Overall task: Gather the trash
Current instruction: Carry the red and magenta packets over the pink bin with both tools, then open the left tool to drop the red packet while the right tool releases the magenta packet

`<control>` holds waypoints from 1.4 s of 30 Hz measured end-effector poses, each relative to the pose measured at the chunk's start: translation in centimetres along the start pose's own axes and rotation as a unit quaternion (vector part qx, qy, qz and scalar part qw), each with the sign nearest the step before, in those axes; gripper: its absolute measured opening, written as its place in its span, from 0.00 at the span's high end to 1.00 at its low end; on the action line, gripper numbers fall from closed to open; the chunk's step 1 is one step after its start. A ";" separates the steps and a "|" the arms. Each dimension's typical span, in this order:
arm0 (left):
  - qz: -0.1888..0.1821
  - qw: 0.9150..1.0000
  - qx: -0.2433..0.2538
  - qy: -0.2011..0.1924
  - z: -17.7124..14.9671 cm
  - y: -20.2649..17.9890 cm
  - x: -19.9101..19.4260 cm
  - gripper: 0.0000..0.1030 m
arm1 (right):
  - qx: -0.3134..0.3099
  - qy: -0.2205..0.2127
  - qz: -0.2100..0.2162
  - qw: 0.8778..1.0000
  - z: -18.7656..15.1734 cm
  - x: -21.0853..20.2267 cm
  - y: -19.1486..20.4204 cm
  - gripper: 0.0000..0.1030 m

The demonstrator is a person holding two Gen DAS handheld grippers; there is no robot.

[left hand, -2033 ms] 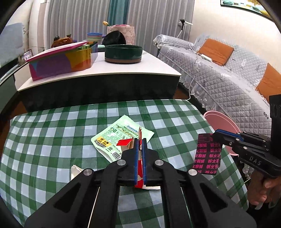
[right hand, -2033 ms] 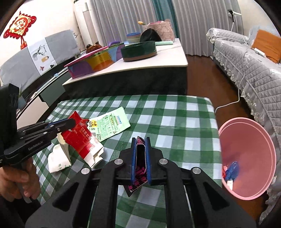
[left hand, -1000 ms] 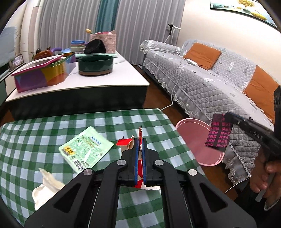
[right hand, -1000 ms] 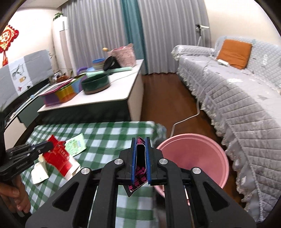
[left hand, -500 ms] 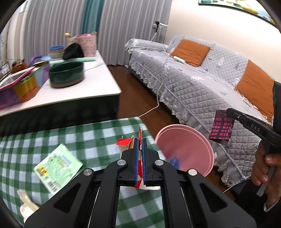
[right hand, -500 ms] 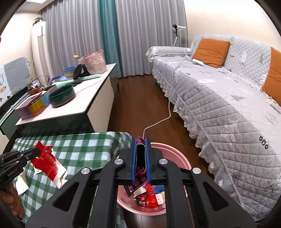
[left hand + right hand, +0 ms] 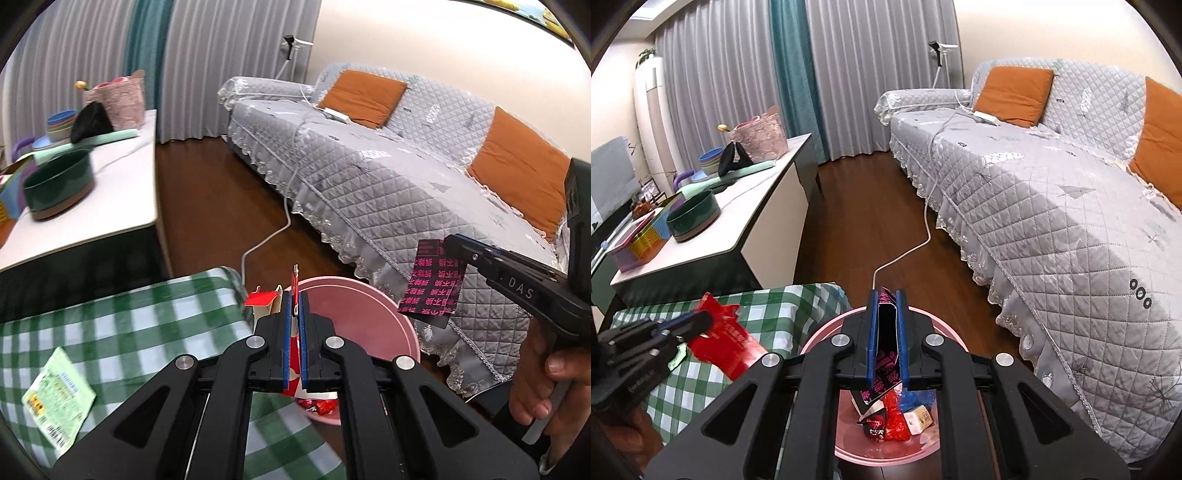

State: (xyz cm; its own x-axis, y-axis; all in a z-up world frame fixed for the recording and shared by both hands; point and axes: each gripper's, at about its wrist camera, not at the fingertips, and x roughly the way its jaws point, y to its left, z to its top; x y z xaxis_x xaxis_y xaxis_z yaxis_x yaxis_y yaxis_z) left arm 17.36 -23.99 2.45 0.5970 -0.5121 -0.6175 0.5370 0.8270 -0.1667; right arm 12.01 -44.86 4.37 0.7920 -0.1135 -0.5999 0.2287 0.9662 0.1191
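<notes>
Gripping, left gripper [image 7: 294, 325]: fingers clamped on red carton [image 7: 728, 341].
Right gripper [image 7: 886, 332]: fingers pinching black-pink wrapper [image 7: 432, 286] above pink bin [image 7: 827, 441].

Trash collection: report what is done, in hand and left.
Done: several wrappers already lie in the pink bin. In hand: the right hand-held gripper holds a black-and-pink wrapper above the bin; the left hand-held gripper holds a red carton near the table edge. Left: a green packet lies on the checked tablecloth.

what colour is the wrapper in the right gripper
Black with pink characters; the wrapper in the right gripper shows best in the left wrist view.
</notes>
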 end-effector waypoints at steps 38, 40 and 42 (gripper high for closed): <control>0.000 1.000 -0.005 0.013 0.9 0.3 -0.6 0.84 | 0.044 0.001 0.004 0.999 0.0 0.8 -0.8 0.54; 0.005 1.000 -0.007 0.008 0.9 0.8 -1.6 0.84 | 0.042 -0.002 0.007 0.999 0.0 0.6 -0.4 0.54; 0.010 1.000 -0.010 0.002 0.8 1.3 -2.7 0.84 | 0.037 -0.004 0.012 0.999 -0.2 0.5 0.2 0.54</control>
State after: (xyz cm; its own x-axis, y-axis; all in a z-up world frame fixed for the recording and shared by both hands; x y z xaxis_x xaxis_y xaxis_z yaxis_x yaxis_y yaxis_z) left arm 16.93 -21.73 4.53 0.6052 -0.4945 -0.6239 0.5127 0.8416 -0.1698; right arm 12.35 -44.68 3.97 0.8019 -0.0935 -0.5900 0.2514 0.9488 0.1913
